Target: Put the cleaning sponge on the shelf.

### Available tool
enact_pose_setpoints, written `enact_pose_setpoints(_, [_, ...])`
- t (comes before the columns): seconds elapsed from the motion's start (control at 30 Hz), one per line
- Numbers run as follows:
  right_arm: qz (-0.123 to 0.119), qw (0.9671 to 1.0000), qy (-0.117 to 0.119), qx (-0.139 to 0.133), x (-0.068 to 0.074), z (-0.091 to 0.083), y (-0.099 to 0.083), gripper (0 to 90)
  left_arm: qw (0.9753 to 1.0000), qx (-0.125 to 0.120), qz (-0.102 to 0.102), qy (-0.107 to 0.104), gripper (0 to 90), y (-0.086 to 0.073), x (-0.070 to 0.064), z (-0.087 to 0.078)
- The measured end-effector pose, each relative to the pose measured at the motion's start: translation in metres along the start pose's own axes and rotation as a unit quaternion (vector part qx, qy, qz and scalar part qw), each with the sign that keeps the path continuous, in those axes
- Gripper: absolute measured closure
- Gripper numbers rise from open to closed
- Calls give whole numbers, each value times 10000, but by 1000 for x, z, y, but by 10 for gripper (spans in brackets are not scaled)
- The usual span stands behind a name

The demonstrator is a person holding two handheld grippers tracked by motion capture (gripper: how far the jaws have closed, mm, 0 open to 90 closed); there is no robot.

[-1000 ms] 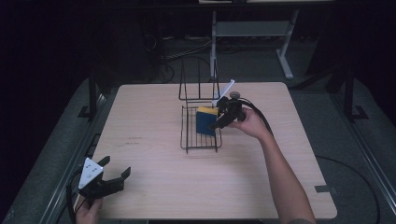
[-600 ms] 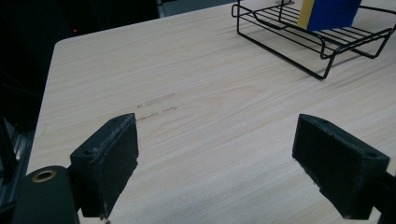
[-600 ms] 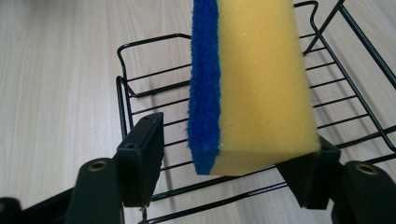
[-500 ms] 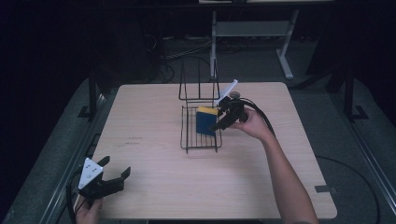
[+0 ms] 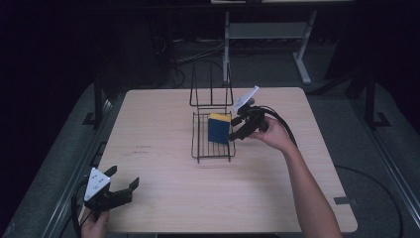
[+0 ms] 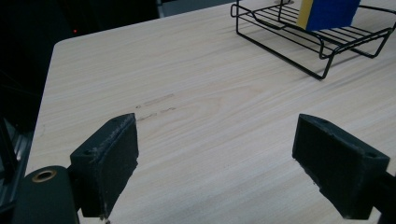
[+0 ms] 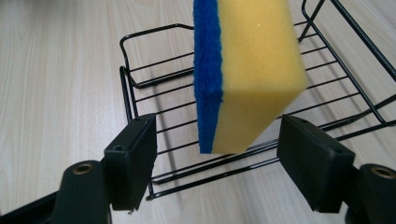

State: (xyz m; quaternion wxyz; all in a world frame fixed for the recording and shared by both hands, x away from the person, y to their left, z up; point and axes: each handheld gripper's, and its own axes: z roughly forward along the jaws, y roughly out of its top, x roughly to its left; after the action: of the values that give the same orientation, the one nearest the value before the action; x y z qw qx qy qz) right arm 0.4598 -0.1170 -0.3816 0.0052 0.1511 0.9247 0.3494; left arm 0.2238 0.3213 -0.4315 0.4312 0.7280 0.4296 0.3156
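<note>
High view: the sponge (image 5: 218,127) stands in the wire rack (image 5: 213,148) at frame centre, the right claw (image 5: 236,130) just beside it; the left claw (image 5: 125,186) rests lower left on the bench (image 5: 163,124).

Left gripper view: jaws wide apart, empty.

Right gripper view: jaws spread around the sponge (image 7: 252,70), not touching it.

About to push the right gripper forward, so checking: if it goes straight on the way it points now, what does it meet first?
Most likely the sponge, standing on edge in the wire rack. It sits right between the open right gripper fingers, apart from both. Its lower corner looks nearest, though depth is hard to judge.
</note>
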Motion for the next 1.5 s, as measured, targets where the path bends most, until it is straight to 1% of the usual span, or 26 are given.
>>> enact_pose_setpoints(0.1, [33, 10000, -5, 14, 0, -1, -2, 275, 10000, -5, -1, 0, 139, 0, 0, 0])
enact_pose_setpoints(0.23, [10, 10000, -33, -15, 1, -3, -7, 266, 10000, 6, -2, 11, 139, 0, 0, 0])
enact_pose_setpoints(0.37, [68, 10000, -53, 0, 2, -6, -11, 259, 10000, 14, 6, 11, 139, 0, 0, 0])
enact_pose_setpoints(0.57, [66, 9999, -81, -44, 4, -11, -15, 259, 10000, 3, 4, 3, 139, 0, 0, 0])
enact_pose_setpoints(0.6, [100, 9999, -92, -38, 4, -12, -16, 259, 10000, 1, 3, 0, 139, 0, -1, 0])
enact_pose_setpoints(0.8, [129, 9998, -113, -42, 4, -15, -23, 258, 10000, 11, -1, 6, 139, 0, -1, 1])
enact_pose_setpoints(1.07, [191, 9997, -140, -16, 5, -19, -32, 257, 10000, 11, -10, -1, 139, 0, -1, 1])
enact_pose_setpoints(1.23, [234, 9996, -156, 2, 5, -23, -37, 254, 10000, 32, 18, -5, 139, 0, -1, 2])
enact_pose_setpoints(1.5, [269, 9995, -187, 32, 8, -26, -43, 253, 10000, 10, -15, 7, 139, 0, -1, 1])
